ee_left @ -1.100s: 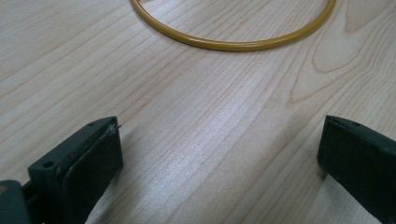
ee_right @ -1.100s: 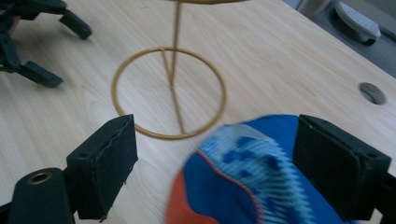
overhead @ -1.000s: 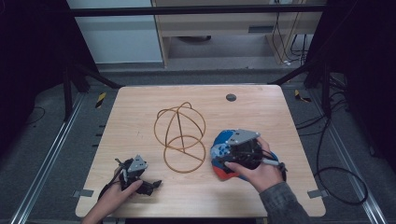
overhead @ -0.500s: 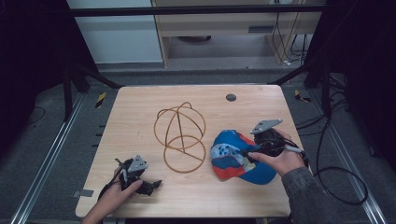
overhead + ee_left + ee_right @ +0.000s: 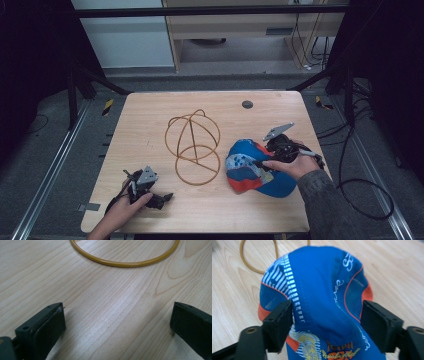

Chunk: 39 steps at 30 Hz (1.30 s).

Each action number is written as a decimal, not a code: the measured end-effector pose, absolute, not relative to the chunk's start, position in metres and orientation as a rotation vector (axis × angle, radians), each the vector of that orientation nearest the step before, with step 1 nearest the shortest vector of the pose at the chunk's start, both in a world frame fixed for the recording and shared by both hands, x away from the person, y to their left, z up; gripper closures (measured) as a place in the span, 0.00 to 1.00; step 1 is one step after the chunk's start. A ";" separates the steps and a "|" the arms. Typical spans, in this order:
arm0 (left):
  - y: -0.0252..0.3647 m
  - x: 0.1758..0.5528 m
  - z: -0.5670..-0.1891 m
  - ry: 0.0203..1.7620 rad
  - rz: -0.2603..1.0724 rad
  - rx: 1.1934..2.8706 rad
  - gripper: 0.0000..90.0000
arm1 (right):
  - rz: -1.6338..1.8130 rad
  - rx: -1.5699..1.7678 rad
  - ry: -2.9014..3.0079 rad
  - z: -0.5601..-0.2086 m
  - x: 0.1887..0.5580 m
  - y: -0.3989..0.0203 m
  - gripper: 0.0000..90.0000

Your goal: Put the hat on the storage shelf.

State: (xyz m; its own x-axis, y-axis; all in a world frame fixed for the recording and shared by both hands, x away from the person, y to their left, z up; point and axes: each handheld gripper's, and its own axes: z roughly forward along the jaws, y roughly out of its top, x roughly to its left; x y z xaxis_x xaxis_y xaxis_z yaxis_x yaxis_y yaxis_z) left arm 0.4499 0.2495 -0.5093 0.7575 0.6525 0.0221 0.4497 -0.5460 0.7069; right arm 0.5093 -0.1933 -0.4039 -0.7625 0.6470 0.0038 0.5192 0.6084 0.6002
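A blue cap (image 5: 248, 169) with orange trim and white print lies on the wooden table (image 5: 150, 120) at the right. My right gripper (image 5: 262, 164) is at the cap's right side and points left over it. In the right gripper view the cap (image 5: 322, 287) lies under and between the jaws, and that gripper (image 5: 327, 315) is open, its pads (image 5: 283, 320) apart from the cloth's sides. A golden wire frame (image 5: 192, 144) stands mid-table. My left gripper (image 5: 161, 199) rests near the front left edge, open over bare wood (image 5: 117, 317). The frame's base ring (image 5: 125, 263) lies ahead of it.
A small dark round disc (image 5: 247, 104) sits at the table's far edge. A black cable (image 5: 350, 192) loops off the right side. Grey tape (image 5: 86, 206) marks the front left corner. Part of the wire ring (image 5: 249, 265) lies beyond the cap.
My right gripper has drawn back to the right, from over the cap's middle to its right side, uncovering most of the cap. The left gripper has not moved.
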 end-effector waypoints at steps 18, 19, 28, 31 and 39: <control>0.249 0.450 -0.510 0.825 0.367 2.234 0.00 | 0.815 0.945 2.703 -0.411 0.511 -0.195 0.52; 0.249 0.450 -0.510 0.825 0.367 2.235 0.00 | 0.813 0.954 2.703 -0.411 0.511 -0.196 0.49; 0.249 0.450 -0.510 0.825 0.367 2.235 0.00 | 0.752 0.944 2.744 -0.418 0.512 -0.195 0.76; 0.249 0.450 -0.510 0.824 0.368 2.235 0.00 | 0.724 0.942 2.749 -0.419 0.513 -0.195 0.89; 0.249 0.450 -0.510 0.824 0.368 2.236 0.00 | 0.739 0.964 2.732 -0.405 0.511 -0.202 0.97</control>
